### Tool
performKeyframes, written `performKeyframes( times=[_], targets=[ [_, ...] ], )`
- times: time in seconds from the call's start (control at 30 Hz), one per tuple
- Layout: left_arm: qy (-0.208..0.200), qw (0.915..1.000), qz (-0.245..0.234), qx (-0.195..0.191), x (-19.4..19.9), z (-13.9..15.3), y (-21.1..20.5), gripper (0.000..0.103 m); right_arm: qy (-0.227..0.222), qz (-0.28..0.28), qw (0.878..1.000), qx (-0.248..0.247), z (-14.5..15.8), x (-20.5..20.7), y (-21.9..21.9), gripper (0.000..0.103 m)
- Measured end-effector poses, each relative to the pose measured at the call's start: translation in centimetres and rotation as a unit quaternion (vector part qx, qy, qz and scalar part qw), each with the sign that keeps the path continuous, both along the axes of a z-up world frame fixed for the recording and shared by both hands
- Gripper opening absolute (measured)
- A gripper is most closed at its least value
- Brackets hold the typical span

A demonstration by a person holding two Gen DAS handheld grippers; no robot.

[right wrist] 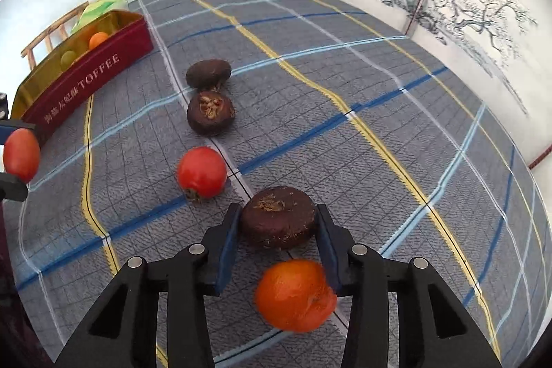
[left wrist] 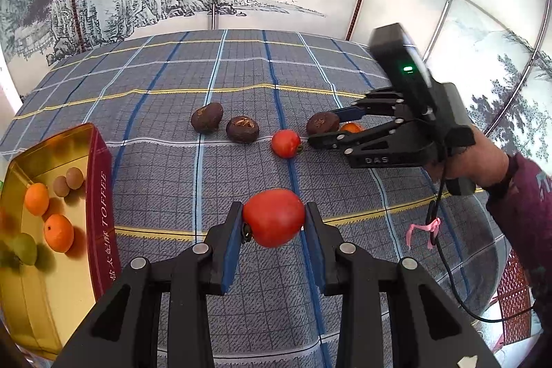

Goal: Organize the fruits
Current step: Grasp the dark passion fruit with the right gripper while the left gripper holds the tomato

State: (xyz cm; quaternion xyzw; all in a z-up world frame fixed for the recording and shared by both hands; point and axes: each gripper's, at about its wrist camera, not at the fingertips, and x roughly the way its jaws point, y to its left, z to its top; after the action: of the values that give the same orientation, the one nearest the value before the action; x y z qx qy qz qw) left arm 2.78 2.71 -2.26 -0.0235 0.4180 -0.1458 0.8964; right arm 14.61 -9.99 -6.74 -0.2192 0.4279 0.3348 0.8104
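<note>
Fruits lie scattered mid-surface on a plaid cloth [right wrist: 379, 92]. Left tongs [left wrist: 273, 219] clenched on a red persimmon [left wrist: 273, 218], glossy, dark calyx at its left side, lifted clear of the cloth. Right tongs [right wrist: 277, 226] straddle a brown fruit [right wrist: 278, 218], dull, rough-topped; pads at its flanks, firm contact hard to make out. Orange tangerine [right wrist: 296, 295] just below it, blurred, partly behind the right pad. Second persimmon [right wrist: 201, 173] and two more brown fruits [right wrist: 210, 112] lie nearby. Toffee tin [left wrist: 100, 195] at the left edge holds tangerines and small fruits, cut off by the frame.
</note>
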Motion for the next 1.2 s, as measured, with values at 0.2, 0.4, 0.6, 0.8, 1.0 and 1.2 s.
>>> performKeyframes(
  times=[0.2, 0.4, 0.6, 0.8, 1.0, 1.2],
  targets=[
    [-0.01, 0.9999, 0.009, -0.009, -0.6, 0.8, 0.7, 0.031, -0.064, -0.102, 0.987, 0.108, 4.2, -4.6, -4.8, 0.043],
    [-0.019, 0.9997, 0.013, -0.012, -2.4, 1.5, 1.2, 0.031, -0.079, -0.248, 0.952, 0.159, 4.1, -8.8, -10.8, 0.043],
    [-0.029, 0.999, 0.031, -0.014, -4.1, 2.3, 3.1, 0.031, -0.042, -0.315, 0.935, 0.158, 1.7, -10.0, -13.5, 0.043],
    [-0.036, 0.9964, 0.076, -0.001, -5.9, 2.4, 7.5, 0.031, -0.032, -0.345, 0.924, 0.16, 0.6, -9.9, -13.9, 0.043],
    [-0.033, 0.9889, 0.141, 0.035, -7.4, 0.7, 13.6, 0.031, -0.03, -0.361, 0.918, 0.162, 0.3, -9.8, -14.4, 0.043],
    [-0.029, 0.9809, 0.186, 0.049, -8.3, -1.2, 17.9, 0.031, -0.024, -0.366, 0.918, 0.152, 0.1, -9.5, -14.3, 0.043]
  ],
)
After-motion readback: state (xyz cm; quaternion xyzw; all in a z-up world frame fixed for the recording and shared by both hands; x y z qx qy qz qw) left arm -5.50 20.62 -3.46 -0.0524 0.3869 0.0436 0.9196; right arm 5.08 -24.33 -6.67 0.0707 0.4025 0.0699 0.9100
